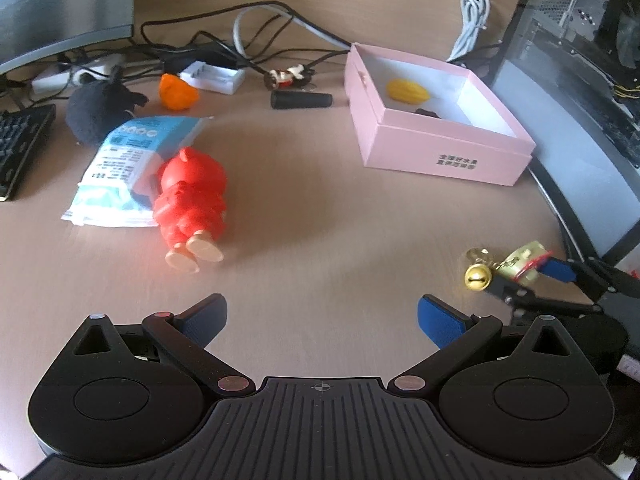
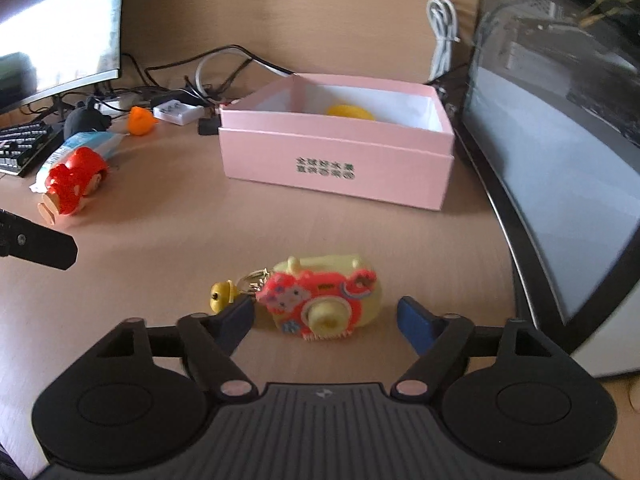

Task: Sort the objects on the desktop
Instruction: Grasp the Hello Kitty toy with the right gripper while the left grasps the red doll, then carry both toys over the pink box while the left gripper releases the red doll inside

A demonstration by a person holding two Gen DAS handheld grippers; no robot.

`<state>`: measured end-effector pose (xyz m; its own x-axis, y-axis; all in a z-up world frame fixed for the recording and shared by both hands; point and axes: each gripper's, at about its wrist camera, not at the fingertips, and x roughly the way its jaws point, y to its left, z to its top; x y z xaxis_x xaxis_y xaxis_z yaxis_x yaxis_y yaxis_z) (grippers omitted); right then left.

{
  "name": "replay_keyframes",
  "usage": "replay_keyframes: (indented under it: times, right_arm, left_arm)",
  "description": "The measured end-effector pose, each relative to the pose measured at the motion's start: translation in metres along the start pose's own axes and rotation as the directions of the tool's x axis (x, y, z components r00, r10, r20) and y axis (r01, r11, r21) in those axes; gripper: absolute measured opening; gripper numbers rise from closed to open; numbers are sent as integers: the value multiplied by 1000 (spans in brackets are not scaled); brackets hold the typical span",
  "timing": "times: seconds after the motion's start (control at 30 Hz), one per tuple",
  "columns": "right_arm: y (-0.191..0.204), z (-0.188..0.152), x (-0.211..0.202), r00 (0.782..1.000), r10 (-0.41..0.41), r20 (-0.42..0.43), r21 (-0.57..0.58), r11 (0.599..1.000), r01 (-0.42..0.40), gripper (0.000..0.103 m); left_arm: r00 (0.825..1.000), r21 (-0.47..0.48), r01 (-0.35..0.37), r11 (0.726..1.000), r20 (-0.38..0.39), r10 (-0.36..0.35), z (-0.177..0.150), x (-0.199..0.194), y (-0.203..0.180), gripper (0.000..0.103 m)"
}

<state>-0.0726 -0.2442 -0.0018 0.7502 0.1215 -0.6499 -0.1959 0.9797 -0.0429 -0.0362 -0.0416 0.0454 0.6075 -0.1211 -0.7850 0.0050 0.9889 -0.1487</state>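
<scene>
While the right tongs [image 2: 326,318] sit low over the desk [image 2: 160,240], spread wide with the toy camera keychain [image 2: 324,300] lying between the fingers, the left tongs [image 1: 322,318] hover level, equally spread and empty; the pink box [image 2: 336,160] stands beyond.

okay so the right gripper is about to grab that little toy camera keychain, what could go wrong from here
1. The right gripper is open around the toy camera, but the left pad sits right by the key ring and bell; closing could pinch the ring instead of the body.
2. The bell would likely dangle and might catch the pink box wall on the way in.
3. The computer case stands close on the right, so a wide lift could bump it.
</scene>
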Motion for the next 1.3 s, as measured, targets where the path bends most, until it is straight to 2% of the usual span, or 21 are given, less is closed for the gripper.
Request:
replay_keyframes:
  times: [0.03, 0.07, 0.17, 0.3, 0.4, 0.5, 0.57, 0.6, 0.63, 0.7, 0.87, 0.93, 0.97, 1.03, 1.13, 1.3]
  right_arm:
    - [0, 2, 1, 1000, 14, 2, -5, 1000, -14, 57]
    - [0, 4, 2, 1000, 22, -1, -6, 1000, -22, 56]
    - [1, 9, 4, 999, 35, -10, -7, 999, -35, 56]
    - [6, 12, -2, 998, 54, -19, -31, 998, -54, 56]
    - [11, 12, -8, 998, 60, -35, -69, 996, -62, 56]
    - [13, 14, -15, 997, 59, -41, -106, 992, -63, 56]
    - [12, 17, -17, 997, 60, -44, -117, 991, -65, 56]
    - [12, 18, -18, 997, 58, -44, -123, 990, -63, 56]
    - [12, 19, -19, 997, 57, -44, -129, 990, -62, 56]
    - [11, 20, -19, 997, 60, -42, -138, 988, -65, 56]
    - [12, 20, -19, 996, 86, -37, -158, 983, -91, 56]
    - [12, 20, -16, 994, 99, -35, -165, 981, -104, 56]
    - [13, 20, -15, 994, 105, -34, -167, 980, -109, 56]
    - [14, 20, -12, 993, 117, -33, -169, 978, -121, 56]
    - [16, 20, -8, 990, 132, -38, -174, 975, -137, 56]
    - [18, 19, -4, 989, 139, -55, -191, 971, -147, 56]
  left_arm:
    - [1000, 3, -24, 1000, 19, 23, 0, -1, 1, 103]
    - [997, 7, -57, 998, 46, 57, 0, -3, 2, 103]
    - [976, 5, -175, 985, 132, 173, 6, -2, 9, 103]
    - [962, -24, -235, 972, 140, 236, 23, 19, 31, 101]
    - [951, -25, -278, 960, 135, 278, 32, 34, 38, 72]
    - [953, -21, -279, 960, 114, 279, 37, 46, 41, 76]
    - [956, -12, -272, 962, 113, 272, 37, 48, 41, 74]
    - [956, -7, -274, 962, 108, 273, 37, 50, 41, 69]
    - [955, -5, -278, 960, 105, 277, 35, 49, 41, 55]
    - [958, 6, -272, 962, 97, 270, 32, 47, 40, 52]
    - [975, 60, -215, 975, 71, 210, 5, 22, 27, 52]
    - [981, 51, -192, 980, 44, 190, -11, 12, 24, 54]
    - [985, 36, -174, 984, 27, 173, -19, 7, 23, 58]
    - [989, 20, -149, 989, 13, 149, -30, 1, 22, 77]
    - [989, 17, -145, 989, 27, 144, -33, -2, 22, 79]
    - [989, -42, -130, 991, 63, 133, -16, 6, 26, 79]
